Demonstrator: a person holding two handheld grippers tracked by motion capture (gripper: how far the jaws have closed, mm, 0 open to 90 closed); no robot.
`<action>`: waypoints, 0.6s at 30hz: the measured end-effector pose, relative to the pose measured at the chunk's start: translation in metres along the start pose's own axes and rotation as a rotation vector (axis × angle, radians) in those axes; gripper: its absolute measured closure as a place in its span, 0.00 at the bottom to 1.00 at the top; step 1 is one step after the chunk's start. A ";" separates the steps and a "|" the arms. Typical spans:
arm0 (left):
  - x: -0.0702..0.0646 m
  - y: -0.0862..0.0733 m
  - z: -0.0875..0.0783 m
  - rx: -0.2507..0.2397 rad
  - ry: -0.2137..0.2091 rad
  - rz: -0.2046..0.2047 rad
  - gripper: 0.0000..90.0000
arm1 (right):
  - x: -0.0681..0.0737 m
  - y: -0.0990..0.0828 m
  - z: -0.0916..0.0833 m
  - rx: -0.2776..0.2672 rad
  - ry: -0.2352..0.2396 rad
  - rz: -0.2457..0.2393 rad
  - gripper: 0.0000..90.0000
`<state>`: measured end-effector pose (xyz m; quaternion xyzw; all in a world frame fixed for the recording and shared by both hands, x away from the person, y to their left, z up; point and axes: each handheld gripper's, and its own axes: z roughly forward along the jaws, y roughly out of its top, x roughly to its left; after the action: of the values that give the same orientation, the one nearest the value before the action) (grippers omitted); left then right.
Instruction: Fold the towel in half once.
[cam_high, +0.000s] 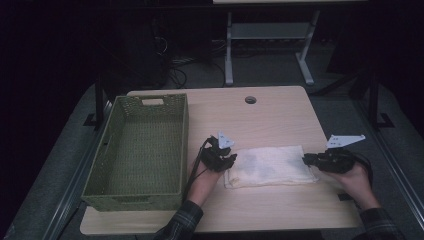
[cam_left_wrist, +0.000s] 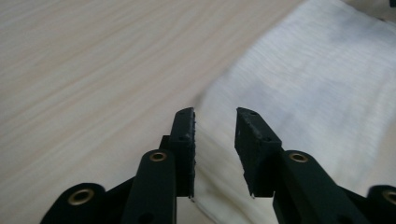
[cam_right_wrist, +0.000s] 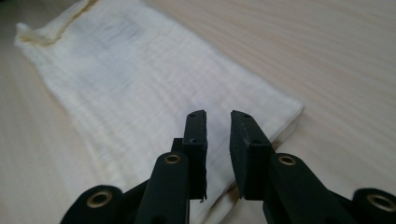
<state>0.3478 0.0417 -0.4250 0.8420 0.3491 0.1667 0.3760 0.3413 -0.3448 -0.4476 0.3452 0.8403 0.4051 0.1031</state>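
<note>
Left gripper jaws parted, folded towel beneath

From up here the left gripper covers the cloth's left end, and the right gripper sits over its right edge. Both sleeves run off the bottom edge. In the left gripper view the cloth runs out past the top-right corner and blurs up there. In the right gripper view its far hem is soft, out of focus.

Folded white cloth flat on table
</note>
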 end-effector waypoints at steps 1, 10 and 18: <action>0.003 0.003 0.004 0.004 0.002 -0.006 0.74 | -0.003 0.003 0.003 -0.006 -0.009 0.000 0.84; 0.019 0.012 0.040 0.066 -0.004 -0.032 0.73 | -0.032 0.019 0.026 -0.016 -0.061 0.036 0.83; 0.025 0.006 0.049 0.109 -0.042 -0.082 0.95 | -0.041 0.016 0.036 0.009 -0.069 0.065 0.82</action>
<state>0.3947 0.0307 -0.4525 0.8494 0.3839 0.1142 0.3436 0.3963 -0.3431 -0.4634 0.3864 0.8265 0.3921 0.1174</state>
